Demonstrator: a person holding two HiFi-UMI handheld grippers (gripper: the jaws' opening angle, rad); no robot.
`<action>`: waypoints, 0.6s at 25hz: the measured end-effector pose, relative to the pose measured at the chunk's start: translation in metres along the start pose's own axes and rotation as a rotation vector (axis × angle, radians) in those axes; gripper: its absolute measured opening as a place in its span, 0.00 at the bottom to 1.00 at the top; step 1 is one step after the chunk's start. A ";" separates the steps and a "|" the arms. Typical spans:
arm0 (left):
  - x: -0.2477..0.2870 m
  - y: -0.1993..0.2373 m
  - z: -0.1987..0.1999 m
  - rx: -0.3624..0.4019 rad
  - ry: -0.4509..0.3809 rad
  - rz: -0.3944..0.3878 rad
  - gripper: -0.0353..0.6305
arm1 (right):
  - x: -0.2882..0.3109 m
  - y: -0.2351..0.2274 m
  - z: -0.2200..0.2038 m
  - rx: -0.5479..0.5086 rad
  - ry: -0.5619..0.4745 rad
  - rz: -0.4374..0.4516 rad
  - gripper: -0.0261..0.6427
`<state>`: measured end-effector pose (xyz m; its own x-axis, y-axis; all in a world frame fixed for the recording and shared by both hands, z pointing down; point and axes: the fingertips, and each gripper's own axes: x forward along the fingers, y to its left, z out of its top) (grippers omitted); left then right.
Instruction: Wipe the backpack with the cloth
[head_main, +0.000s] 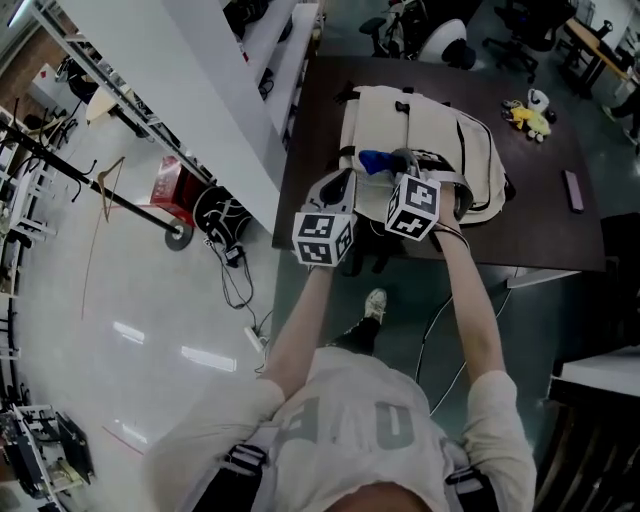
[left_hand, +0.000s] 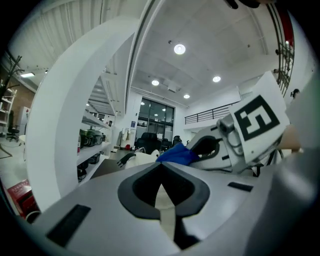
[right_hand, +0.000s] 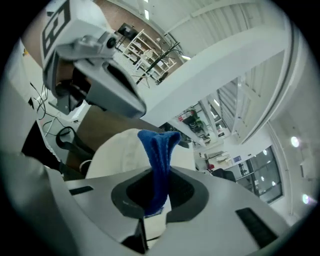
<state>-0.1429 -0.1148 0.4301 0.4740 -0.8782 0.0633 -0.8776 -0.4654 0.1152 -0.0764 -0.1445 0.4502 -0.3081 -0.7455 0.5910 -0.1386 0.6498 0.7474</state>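
Observation:
A cream backpack (head_main: 430, 140) lies flat on the dark table (head_main: 540, 225). My right gripper (head_main: 398, 165) is shut on a blue cloth (head_main: 374, 160), which hangs over the backpack's near-left part. In the right gripper view the cloth (right_hand: 159, 150) stands up out of the shut jaws (right_hand: 155, 197), with the backpack (right_hand: 117, 155) behind it. My left gripper (head_main: 345, 185) hovers just left of the right one at the backpack's near edge. Its jaws (left_hand: 160, 187) are shut with nothing in them. From there the cloth (left_hand: 176, 154) and the right gripper (left_hand: 235, 137) show close ahead.
A yellow toy (head_main: 530, 115) and a small dark flat thing (head_main: 573, 190) lie on the table's right side. White shelving (head_main: 230, 90) runs along the table's left. Cables and a red box (head_main: 168, 190) lie on the floor at left; office chairs (head_main: 520, 30) stand beyond.

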 end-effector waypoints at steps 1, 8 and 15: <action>0.015 -0.002 0.006 0.001 -0.010 -0.005 0.06 | -0.001 -0.021 -0.005 0.005 -0.006 -0.026 0.10; 0.128 -0.008 0.047 -0.018 -0.072 -0.040 0.06 | 0.031 -0.136 -0.065 0.020 0.047 -0.094 0.10; 0.204 0.014 0.040 -0.047 -0.006 -0.049 0.06 | 0.092 -0.195 -0.106 0.072 0.083 -0.061 0.10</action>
<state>-0.0612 -0.3048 0.4050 0.5154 -0.8555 0.0503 -0.8492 -0.5019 0.1641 0.0218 -0.3552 0.3907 -0.2184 -0.7921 0.5700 -0.2226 0.6092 0.7612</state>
